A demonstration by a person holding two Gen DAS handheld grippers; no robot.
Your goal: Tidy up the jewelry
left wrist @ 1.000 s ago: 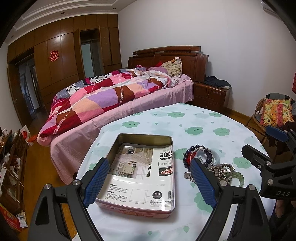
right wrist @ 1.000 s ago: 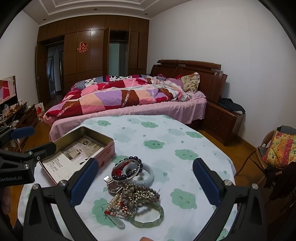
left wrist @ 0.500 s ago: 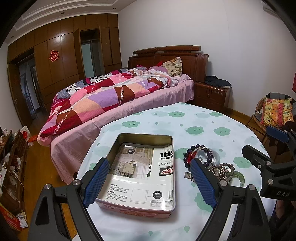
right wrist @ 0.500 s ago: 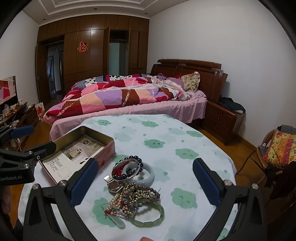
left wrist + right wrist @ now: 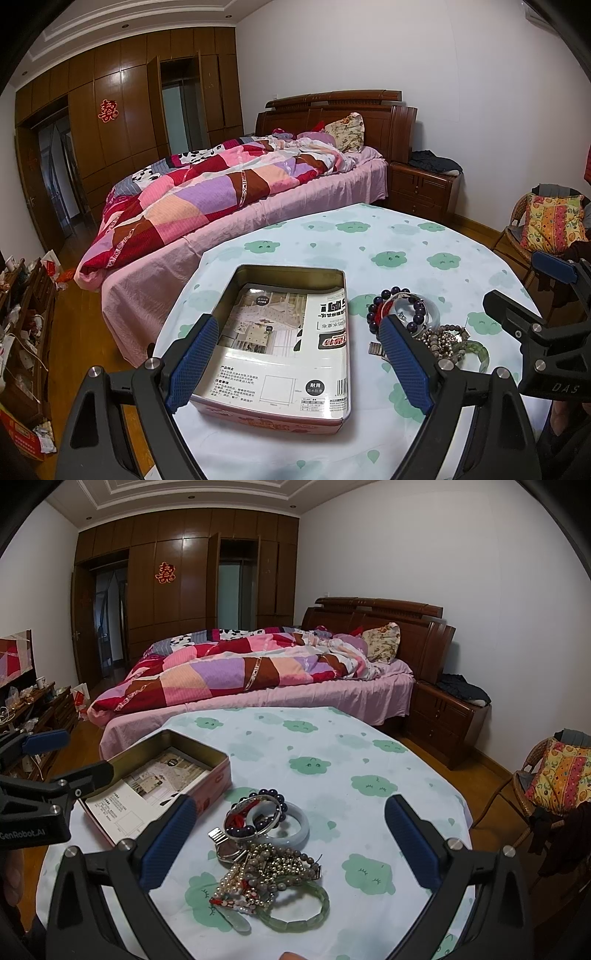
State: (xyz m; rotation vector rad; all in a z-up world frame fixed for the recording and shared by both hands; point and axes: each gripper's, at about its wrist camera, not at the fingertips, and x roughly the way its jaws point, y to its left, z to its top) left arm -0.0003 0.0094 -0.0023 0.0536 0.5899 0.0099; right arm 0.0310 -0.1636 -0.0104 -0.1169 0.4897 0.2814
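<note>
An open metal tin (image 5: 334,280) (image 5: 212,751) with a printed paper sheet inside sits on the round table. A heap of jewelry (image 5: 266,853) (image 5: 424,325) lies to its right: bead bracelets, a pale jade bangle (image 5: 295,825), a green bracelet (image 5: 306,912) and pearl strands. My left gripper (image 5: 295,363) is open and empty, held over the near end of the tin. My right gripper (image 5: 290,840) is open and empty, its fingers on either side of the jewelry heap, above it.
The table has a cloth (image 5: 332,746) with green cloud prints. A bed (image 5: 258,672) with a patchwork quilt stands behind, a nightstand (image 5: 443,716) to its right, and a wicker chair (image 5: 546,775) with a cushion at the right. A low cabinet (image 5: 22,332) stands left.
</note>
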